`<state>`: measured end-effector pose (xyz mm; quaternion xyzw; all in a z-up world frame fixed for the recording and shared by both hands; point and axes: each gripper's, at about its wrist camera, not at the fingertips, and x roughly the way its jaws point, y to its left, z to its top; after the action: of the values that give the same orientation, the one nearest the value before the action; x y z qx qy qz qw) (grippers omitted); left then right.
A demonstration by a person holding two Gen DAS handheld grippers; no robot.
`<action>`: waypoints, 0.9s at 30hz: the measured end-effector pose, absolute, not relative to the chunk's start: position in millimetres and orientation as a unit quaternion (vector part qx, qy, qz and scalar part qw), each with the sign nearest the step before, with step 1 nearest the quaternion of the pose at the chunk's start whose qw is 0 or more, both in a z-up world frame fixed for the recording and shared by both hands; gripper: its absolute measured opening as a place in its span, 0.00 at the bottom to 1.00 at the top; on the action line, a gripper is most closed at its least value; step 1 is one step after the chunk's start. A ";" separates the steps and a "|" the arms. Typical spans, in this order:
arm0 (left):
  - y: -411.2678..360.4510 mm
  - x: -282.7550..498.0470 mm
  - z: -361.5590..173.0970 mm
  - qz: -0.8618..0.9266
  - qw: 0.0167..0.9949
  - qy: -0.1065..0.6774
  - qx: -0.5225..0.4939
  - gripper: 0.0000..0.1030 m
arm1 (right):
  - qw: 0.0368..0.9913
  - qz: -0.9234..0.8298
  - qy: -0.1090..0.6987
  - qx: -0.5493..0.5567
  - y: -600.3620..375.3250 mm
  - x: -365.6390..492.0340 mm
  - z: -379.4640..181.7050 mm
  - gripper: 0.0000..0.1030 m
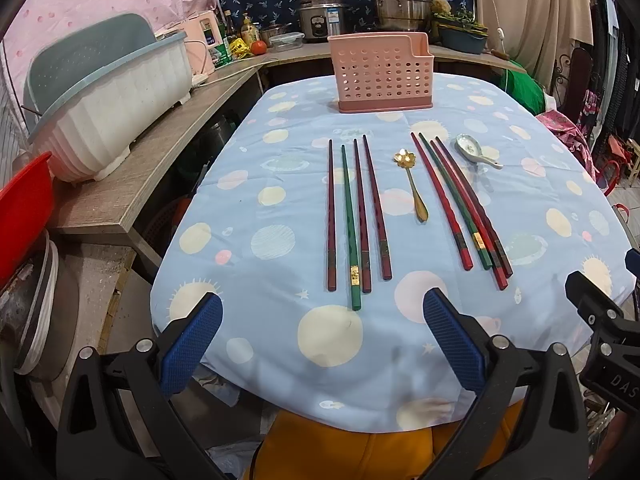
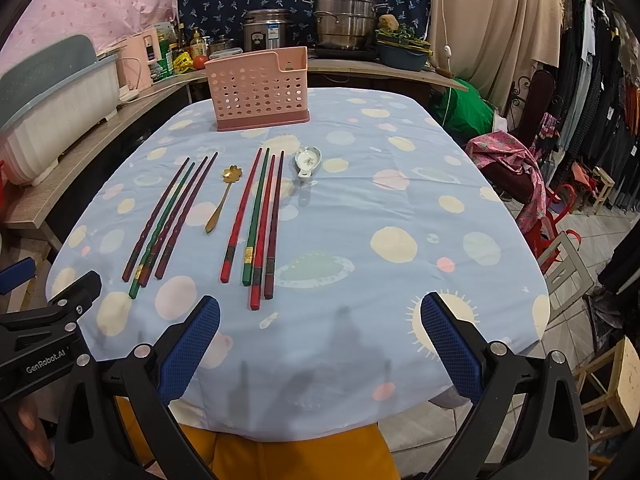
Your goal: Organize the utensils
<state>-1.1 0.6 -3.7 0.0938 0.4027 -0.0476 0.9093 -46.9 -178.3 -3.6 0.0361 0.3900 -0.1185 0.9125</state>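
Observation:
A pink perforated utensil holder (image 1: 384, 74) (image 2: 260, 90) stands at the far end of the table. Before it lie two groups of several red, maroon and green chopsticks, a left group (image 1: 356, 216) (image 2: 168, 216) and a right group (image 1: 464, 208) (image 2: 258, 216). A gold flower-shaped spoon (image 1: 412, 184) (image 2: 222, 200) rests between the groups. A white ceramic spoon (image 1: 474, 150) (image 2: 307, 162) lies right of them. My left gripper (image 1: 322, 320) hovers open over the near table edge, below the left chopsticks. My right gripper (image 2: 320, 320) is open too, near the front edge, right of the chopstick ends.
The table wears a blue cloth with pale circles (image 1: 280, 240) (image 2: 400, 220). A white dish rack (image 1: 116, 108) sits on the wooden counter at left. Pots and a rice cooker (image 2: 268, 34) stand behind. A chair with pink cloth (image 2: 516, 160) is at right. Orange trousers show below.

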 end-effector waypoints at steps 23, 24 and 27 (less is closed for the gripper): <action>4.4 2.4 -5.3 -0.050 0.909 0.405 0.089 0.93 | 0.912 -0.117 0.392 0.035 -173.6 -44.9 -1.6 0.93; 4.2 2.4 -5.6 -0.051 0.908 0.405 0.089 0.93 | 0.912 -0.117 0.392 0.035 -173.6 -45.0 -1.6 0.93; 3.7 1.9 -5.7 -0.052 0.908 0.406 0.090 0.93 | 0.911 -0.116 0.393 0.035 -171.1 -43.0 -2.4 0.93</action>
<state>1.9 3.7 -5.7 0.0900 0.4058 -0.0517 0.9080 -43.0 -171.1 -2.4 0.0354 0.3930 -0.1161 0.9115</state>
